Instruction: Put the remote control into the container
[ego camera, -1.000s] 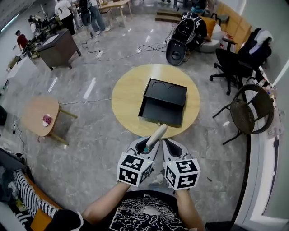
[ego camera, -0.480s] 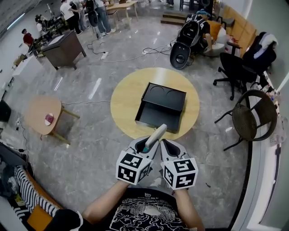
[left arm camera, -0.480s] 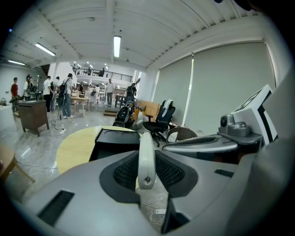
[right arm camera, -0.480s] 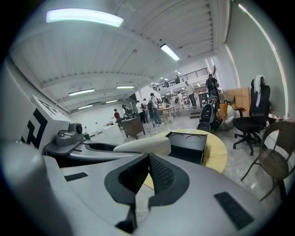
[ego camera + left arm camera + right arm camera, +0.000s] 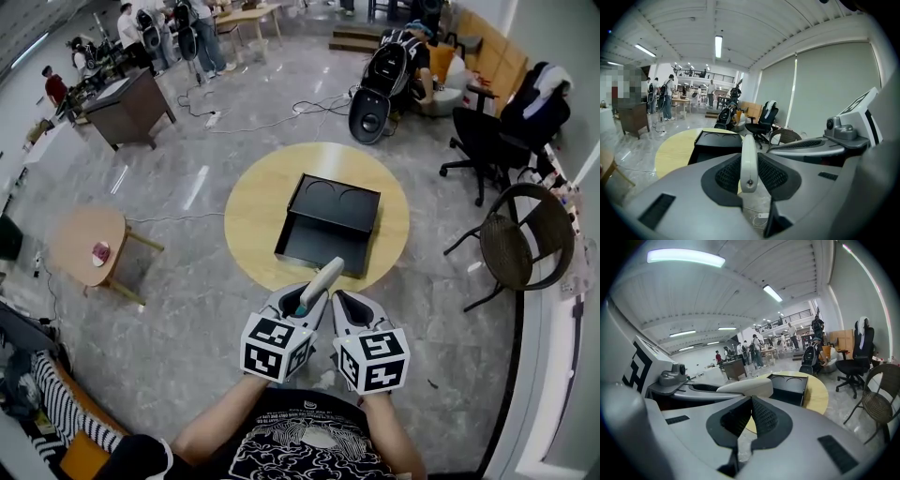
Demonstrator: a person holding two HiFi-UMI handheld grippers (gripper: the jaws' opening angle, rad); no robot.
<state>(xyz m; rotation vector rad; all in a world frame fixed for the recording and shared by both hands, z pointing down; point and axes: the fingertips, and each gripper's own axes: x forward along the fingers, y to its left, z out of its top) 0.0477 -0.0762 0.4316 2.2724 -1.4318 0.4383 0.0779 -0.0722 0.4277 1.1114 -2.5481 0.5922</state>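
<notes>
Head view puts the remote control point(image 5: 321, 282) in the air in front of me, short of the round yellow table point(image 5: 251, 208) and over the grey floor point(image 5: 178, 309), so I judge the pick-up done and the placing not yet begun. The black container point(image 5: 330, 225) sits near the middle of the table, well apart from the remote control. Its nearer part is an open tray and its farther part is a raised panel with two round recesses. I see nothing lying in either part.

What is left, as I read it, is to carry the remote control forward over the open tray, lower it in and let go.

My left hand-held gripper point(image 5: 749, 174) is pinching the remote control. In the left gripper view it stands edge-on between the two dark ribbed pads, both pressed against its sides. Most of its pale body sticks out past the jaw tips toward the table. From above it tilts forward and to the right.

My right hand-held gripper point(image 5: 751, 414) is pressed together with nothing in it: in the right gripper view its pads meet in one seam. It hangs just beside the left one, their marker cubes side by side, and the remote control passes near its left side without being gripped by it
</notes>
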